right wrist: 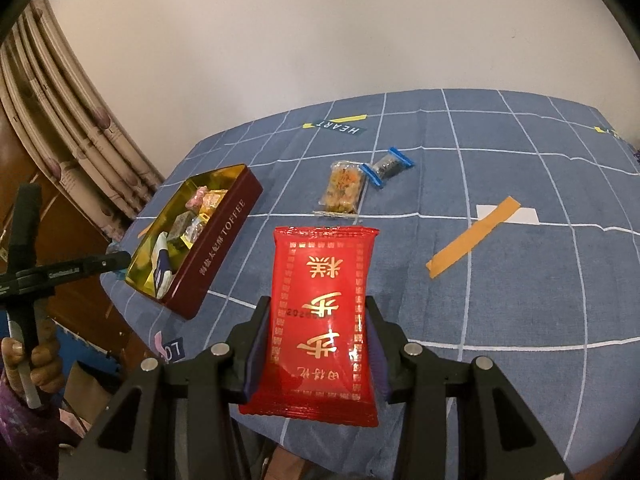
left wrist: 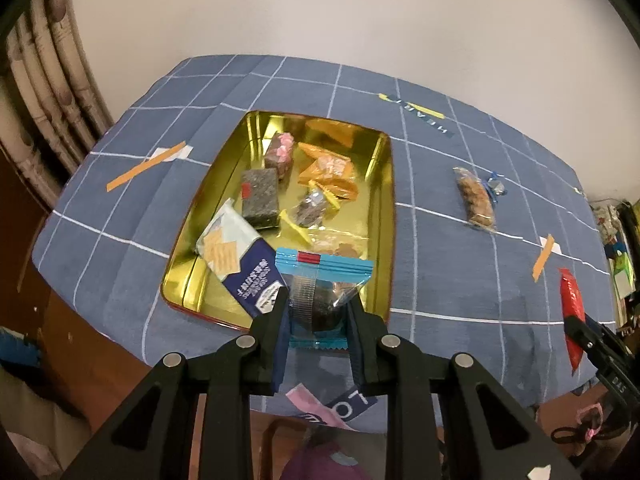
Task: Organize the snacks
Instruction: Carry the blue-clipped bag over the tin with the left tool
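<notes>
A gold-lined tin point(left wrist: 385, 200) with several wrapped snacks inside stands on the blue checked tablecloth. My left gripper point(left wrist: 318, 300) is shut on a clear packet with blue ends point(left wrist: 322, 276) and a dark snack inside, held over the tin's near edge. My right gripper point(right wrist: 318, 308) is shut on a red packet with gold characters point(right wrist: 324, 292), above the cloth to the right of the tin point(right wrist: 218, 254). The red packet point(left wrist: 570, 304) also shows at the far right of the left wrist view. The left gripper's tip point(right wrist: 116, 260) reaches the tin's left end.
A clear packet of brown snack point(right wrist: 344, 188) and a small blue-ended packet point(right wrist: 386, 168) lie on the cloth beyond the red one. Orange tape strips point(right wrist: 472, 240) are stuck to the cloth. Curtains point(right wrist: 80, 140) hang at the left; a hand point(right wrist: 36, 360) grips the left handle.
</notes>
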`<control>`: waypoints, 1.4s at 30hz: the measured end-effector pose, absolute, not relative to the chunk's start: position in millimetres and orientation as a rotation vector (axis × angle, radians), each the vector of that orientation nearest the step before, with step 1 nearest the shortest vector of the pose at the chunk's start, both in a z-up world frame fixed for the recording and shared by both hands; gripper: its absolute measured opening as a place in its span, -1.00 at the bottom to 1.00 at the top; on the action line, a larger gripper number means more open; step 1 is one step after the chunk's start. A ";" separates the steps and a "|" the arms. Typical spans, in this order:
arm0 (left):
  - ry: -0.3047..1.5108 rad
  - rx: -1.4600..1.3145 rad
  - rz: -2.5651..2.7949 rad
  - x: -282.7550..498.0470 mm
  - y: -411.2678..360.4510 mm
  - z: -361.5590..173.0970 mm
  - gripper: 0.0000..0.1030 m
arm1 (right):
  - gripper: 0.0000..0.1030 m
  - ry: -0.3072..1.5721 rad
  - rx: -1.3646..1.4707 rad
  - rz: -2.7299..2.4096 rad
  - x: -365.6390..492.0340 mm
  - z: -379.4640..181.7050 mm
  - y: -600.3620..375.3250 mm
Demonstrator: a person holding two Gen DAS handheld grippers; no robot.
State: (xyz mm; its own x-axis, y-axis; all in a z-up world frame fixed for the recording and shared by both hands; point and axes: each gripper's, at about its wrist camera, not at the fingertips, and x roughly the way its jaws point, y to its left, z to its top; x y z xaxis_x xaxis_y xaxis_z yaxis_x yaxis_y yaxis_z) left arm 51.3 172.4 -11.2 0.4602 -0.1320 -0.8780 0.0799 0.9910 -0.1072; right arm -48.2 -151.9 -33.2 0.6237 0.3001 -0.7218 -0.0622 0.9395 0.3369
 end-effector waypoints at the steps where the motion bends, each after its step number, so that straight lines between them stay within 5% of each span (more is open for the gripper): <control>1: 1.085 -0.058 -0.129 52.4 173.6 -12.0 -0.57 | -0.15 0.877 0.293 0.210 -48.5 -33.6 -152.1; 42: 1.113 -0.012 -0.063 103.0 179.4 -45.4 -0.55 | -0.15 0.903 0.345 0.205 -50.4 -47.3 -164.9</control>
